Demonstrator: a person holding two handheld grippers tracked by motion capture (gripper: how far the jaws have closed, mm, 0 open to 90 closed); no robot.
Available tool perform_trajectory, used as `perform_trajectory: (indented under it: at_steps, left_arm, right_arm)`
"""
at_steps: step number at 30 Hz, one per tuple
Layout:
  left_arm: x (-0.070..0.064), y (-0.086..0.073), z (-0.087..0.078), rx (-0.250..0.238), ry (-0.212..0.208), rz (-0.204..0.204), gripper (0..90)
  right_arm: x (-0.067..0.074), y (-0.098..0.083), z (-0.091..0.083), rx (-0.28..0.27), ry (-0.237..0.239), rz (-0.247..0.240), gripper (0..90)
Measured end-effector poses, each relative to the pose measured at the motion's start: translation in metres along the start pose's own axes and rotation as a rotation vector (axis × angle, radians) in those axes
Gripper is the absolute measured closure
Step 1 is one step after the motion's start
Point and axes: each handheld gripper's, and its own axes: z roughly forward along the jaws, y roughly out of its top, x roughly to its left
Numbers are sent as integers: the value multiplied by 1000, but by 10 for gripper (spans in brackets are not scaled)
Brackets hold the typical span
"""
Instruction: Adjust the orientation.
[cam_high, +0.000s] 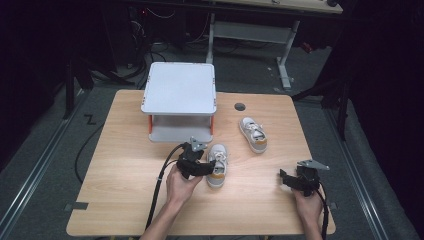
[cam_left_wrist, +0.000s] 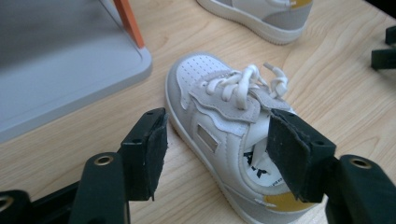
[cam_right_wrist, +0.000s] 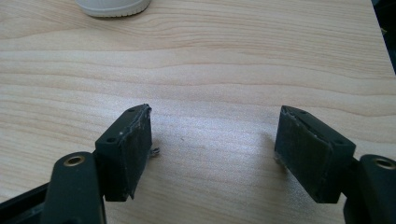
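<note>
Two shoes (cam_high: 218, 165) on wooden table (cam_high: 125, 200)

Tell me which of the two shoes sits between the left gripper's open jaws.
The nearer shoe, by the left gripper; the other shoe lies farther back, apart.

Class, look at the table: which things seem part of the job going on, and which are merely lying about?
Likely part of the job:
near shoe, with the open left gripper around its heel end
far shoe
grey two-level shelf
right gripper, open over bare wood

Merely about:
cables on the floor
desk frame behind
</note>
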Motion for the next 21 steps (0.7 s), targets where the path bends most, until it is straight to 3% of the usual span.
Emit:
perform_trajectory:
  at_steps: [13,21]
  left_arm:
    - [32,-10,-29,-80,25,-69,360]
    - [57,-21,-52,-137,34,-139,338]
  right_arm:
    - [0,0,0,0,0,0,274]
    - [0,0,0,0,0,0,274]
